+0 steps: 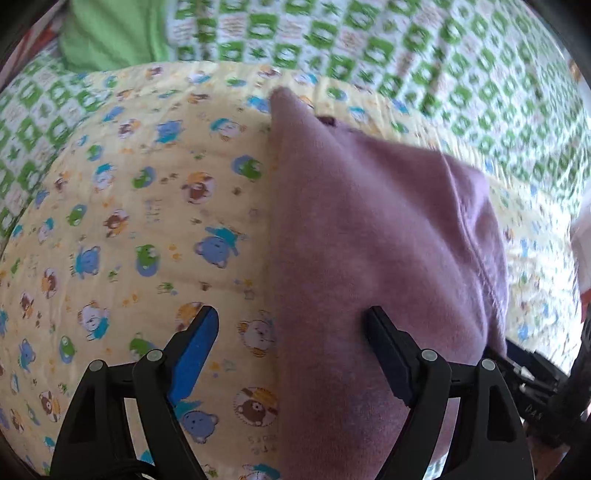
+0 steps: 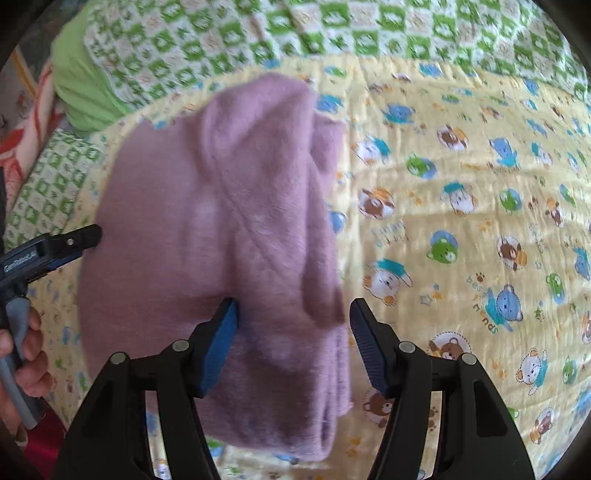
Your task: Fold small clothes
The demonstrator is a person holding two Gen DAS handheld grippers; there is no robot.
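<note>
item: mauve fleece garment, small, already doubled into a thick bundle, lying on the yellow bear-print quilt spread over a green-checked bedcover. position: in the right wrist view the bundle runs lengthwise away from the camera, its near end between the spread fingers of the right gripper; the blue-padded finger lies over the cloth, the other stands just off the garment's right edge. neither pad is seen pressing, so the grip reads as open around the cloth, not pinching it. left gripper: fingers spread wide; the garment's left edge falls between them, one finger over fleece, the other over bare quilt; nothing clamped. the same tool's tip, held by a hand, shows at the garment's far left side in the right view. relation of note: the long axis points away from both grippers, one flanking each long edge; the right appears better centred on the near end. frames are blurred, so contact with the cloth is uncertain.
</note>
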